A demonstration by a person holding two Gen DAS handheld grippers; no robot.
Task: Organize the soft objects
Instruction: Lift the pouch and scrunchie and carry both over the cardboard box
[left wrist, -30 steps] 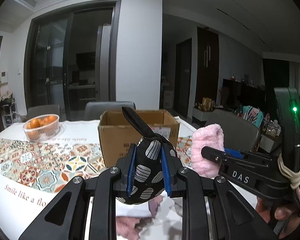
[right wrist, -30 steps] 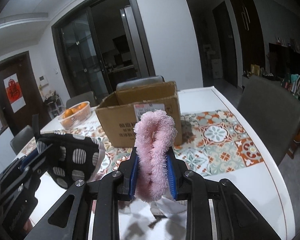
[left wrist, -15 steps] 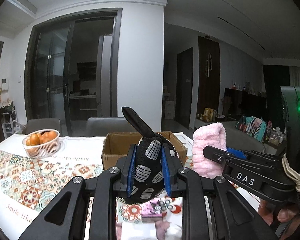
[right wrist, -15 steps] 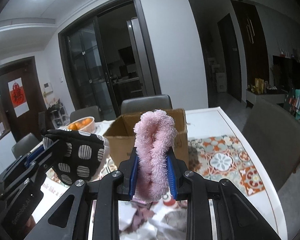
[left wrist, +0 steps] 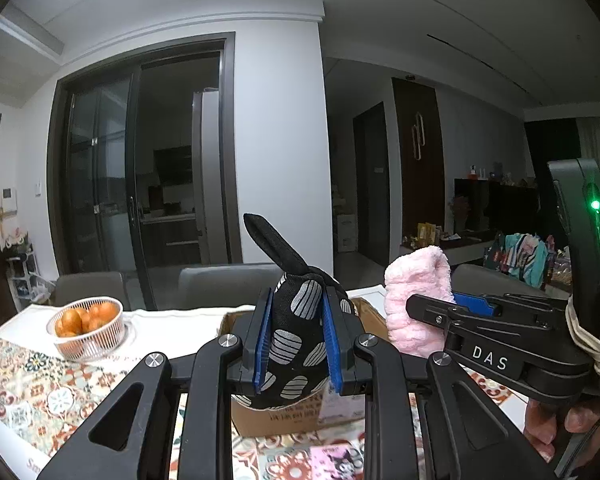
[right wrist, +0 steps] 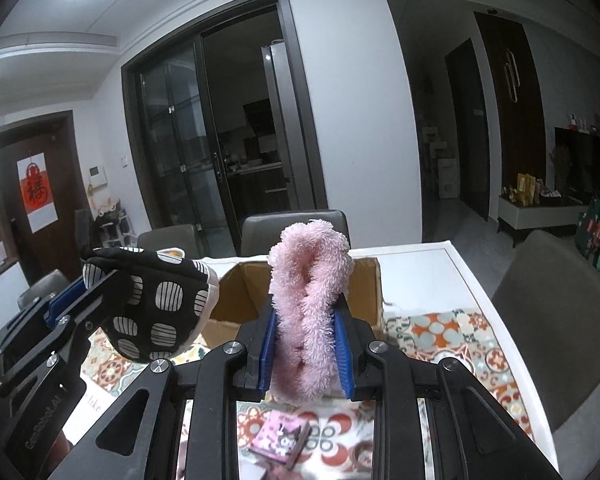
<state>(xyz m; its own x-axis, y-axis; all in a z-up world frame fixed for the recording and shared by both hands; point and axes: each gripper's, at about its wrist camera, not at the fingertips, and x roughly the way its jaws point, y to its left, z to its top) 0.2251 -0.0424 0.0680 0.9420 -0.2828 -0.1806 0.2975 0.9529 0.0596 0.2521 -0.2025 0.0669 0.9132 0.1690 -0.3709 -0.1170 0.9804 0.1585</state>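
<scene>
My left gripper (left wrist: pixel 296 340) is shut on a black oven mitt with white patches (left wrist: pixel 296 320) and holds it up in the air in front of the open cardboard box (left wrist: pixel 276 416). My right gripper (right wrist: pixel 306 344) is shut on a fluffy pink cloth (right wrist: pixel 310 292), held above the table just short of the box (right wrist: pixel 236 300). The left wrist view shows the pink cloth (left wrist: pixel 416 300) and the right gripper beside it on the right. The right wrist view shows the mitt (right wrist: pixel 148 304) on the left.
A white basket of oranges (left wrist: pixel 86 328) stands at the left on the patterned tablecloth (left wrist: pixel 32 396). A small pink card with a cartoon figure (right wrist: pixel 280 438) lies on the table below my right gripper. Grey chairs (right wrist: pixel 556 320) stand around the table.
Both grippers have risen and moved forward toward the box, each keeping its hold. The box now sits lower and closer in both views.
</scene>
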